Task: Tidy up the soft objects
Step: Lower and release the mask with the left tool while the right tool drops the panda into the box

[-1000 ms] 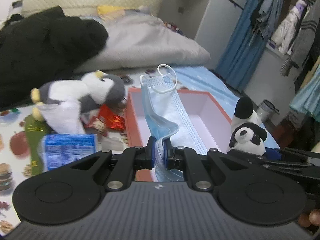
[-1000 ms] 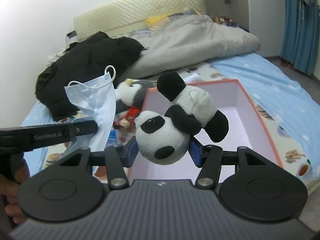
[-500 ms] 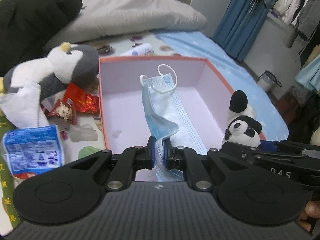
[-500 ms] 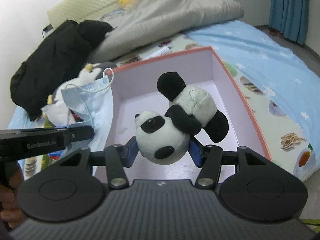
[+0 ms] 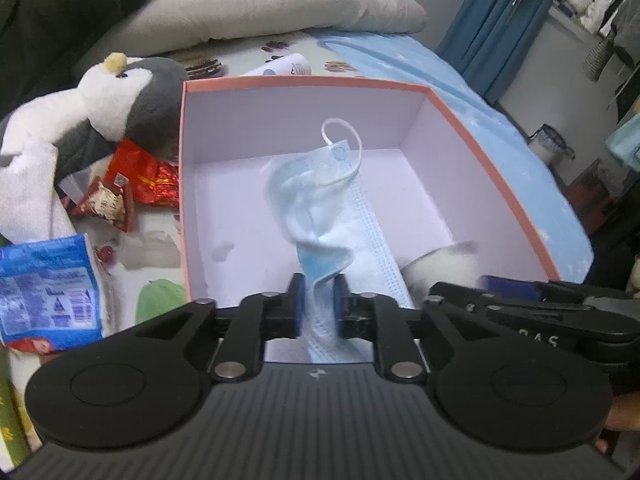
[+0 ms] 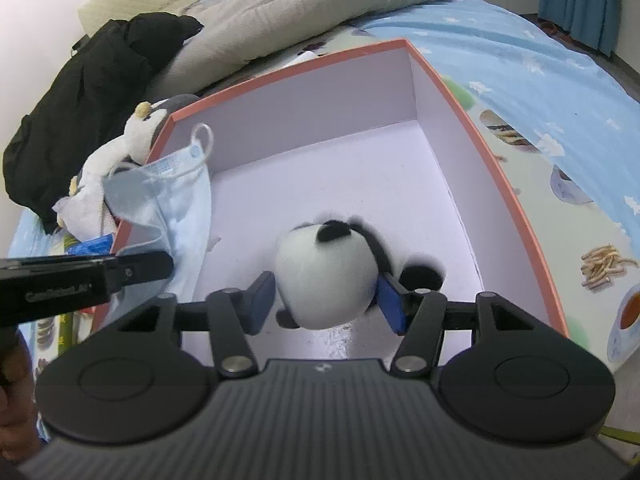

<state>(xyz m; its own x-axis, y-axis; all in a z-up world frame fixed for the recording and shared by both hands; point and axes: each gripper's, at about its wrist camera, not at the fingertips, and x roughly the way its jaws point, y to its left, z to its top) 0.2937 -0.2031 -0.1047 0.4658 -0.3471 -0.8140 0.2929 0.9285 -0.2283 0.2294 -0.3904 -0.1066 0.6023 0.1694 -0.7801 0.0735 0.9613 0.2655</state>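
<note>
A pink-rimmed box (image 5: 280, 83) with a pale lilac inside lies open on the bed. My left gripper (image 5: 318, 304) hangs over its near edge. Its jaws are opening, and the blue face mask (image 5: 320, 200) hangs slack and blurred between the pads, draped down into the box. My right gripper (image 6: 326, 304) is over the box (image 6: 460, 100) too. Its jaws are also opening. The panda plush (image 6: 324, 276) sits blurred between the blue pads, with a gap at the left pad. The mask (image 6: 180, 184) shows at the box's left wall.
Left of the box lie a penguin plush (image 5: 120, 96), a white cloth (image 5: 24, 192), red snack packets (image 5: 136, 176) and a blue tissue pack (image 5: 48, 288). A grey duvet (image 5: 260, 8) and a black coat (image 5: 60, 12) lie behind. A hand holds each gripper.
Both grippers sank lower over the box. The left jaws parted and the mask went slack. The right jaws widened and the panda rolled over, slipping down toward the box floor.
</note>
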